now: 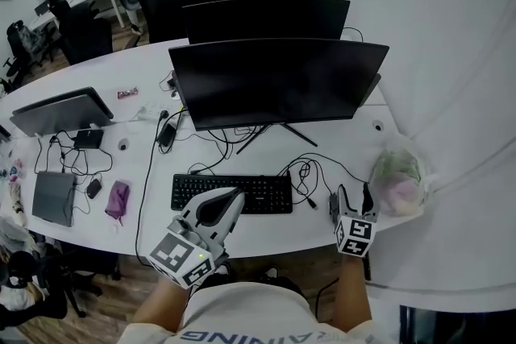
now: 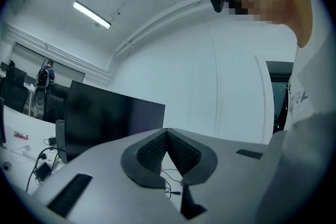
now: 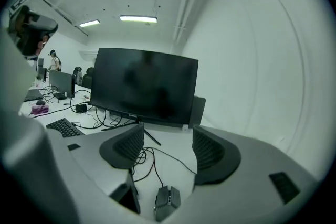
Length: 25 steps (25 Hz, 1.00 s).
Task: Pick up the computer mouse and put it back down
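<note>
Open-plan office, long white desk (image 1: 274,228) with a big dark monitor (image 1: 274,80) at the far side and a black keyboard (image 1: 231,193) near the front edge. The right gripper (image 1: 355,193) sits at the near right of the desk, jaws spread wide and holding nothing. In the right gripper view the computer mouse (image 3: 167,202) lies flat on the desk just below and between those jaws, not touched, its cable running off toward the monitor. In the head view the mouse is probably the dark bit beside the gripper, hard to tell. The left gripper (image 1: 234,197) hovers over the keyboard, jaws pressed together on nothing. Judged progress: approach only, with grasp, lift and set-down all left to do.
</note>
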Motion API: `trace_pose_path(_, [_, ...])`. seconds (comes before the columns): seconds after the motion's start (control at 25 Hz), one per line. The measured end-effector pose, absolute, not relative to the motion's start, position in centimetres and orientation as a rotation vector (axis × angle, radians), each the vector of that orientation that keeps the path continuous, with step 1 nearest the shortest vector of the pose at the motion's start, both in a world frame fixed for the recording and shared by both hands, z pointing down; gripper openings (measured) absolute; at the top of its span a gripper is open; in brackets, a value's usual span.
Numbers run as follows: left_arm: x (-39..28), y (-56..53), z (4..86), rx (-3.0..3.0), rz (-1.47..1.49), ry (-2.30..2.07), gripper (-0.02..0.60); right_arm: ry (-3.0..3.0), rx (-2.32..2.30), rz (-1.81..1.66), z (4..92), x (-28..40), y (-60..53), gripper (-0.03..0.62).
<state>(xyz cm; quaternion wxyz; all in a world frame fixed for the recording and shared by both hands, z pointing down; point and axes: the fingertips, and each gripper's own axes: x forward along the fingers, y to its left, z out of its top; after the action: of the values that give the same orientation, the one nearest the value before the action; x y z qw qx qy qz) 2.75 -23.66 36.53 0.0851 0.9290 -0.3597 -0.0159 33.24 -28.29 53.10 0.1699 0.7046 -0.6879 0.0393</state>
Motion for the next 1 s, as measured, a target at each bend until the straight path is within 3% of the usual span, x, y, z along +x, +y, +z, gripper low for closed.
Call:
trace_pose_path(0.76, [-1.2, -21.9, 35.1, 2.823, -0.124, -0.992, 0.005, -2.2, 2.035, -0.185, 37.9, 23.3, -22.8, 0.071])
trace_pose_path(1.0, [-2.0, -21.5, 34.5, 2.845, -0.139, -0.949, 0.005, -2.281, 1.96, -0.248, 35.0, 20.3, -20.9, 0.037])
